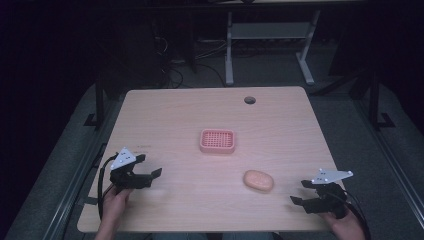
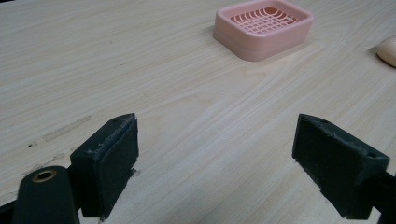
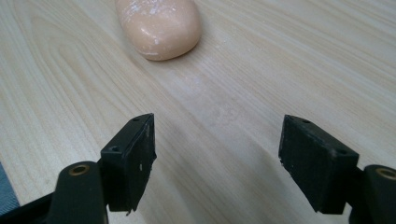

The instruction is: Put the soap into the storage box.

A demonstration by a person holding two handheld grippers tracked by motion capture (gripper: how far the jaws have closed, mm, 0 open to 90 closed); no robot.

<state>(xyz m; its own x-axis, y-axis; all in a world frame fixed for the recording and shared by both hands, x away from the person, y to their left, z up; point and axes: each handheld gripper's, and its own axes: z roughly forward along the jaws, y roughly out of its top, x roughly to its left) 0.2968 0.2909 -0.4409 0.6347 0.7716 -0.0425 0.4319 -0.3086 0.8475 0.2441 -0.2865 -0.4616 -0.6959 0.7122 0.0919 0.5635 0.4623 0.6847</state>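
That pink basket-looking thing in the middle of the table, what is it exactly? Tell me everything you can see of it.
The pink tray looks like a plastic soap dish: a low rectangle with rounded corners, a thick raised rim and a slotted grid floor. It appears empty and sits flat and upright near the middle of the wooden table. Nothing else touches it; the peach soap bar lies apart, nearer the person's right.

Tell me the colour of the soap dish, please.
The soap dish is pink, seen best in the left gripper view.

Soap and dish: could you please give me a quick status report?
Left gripper and right gripper open, empty. Soap on table, beside empty dish. Nothing between.
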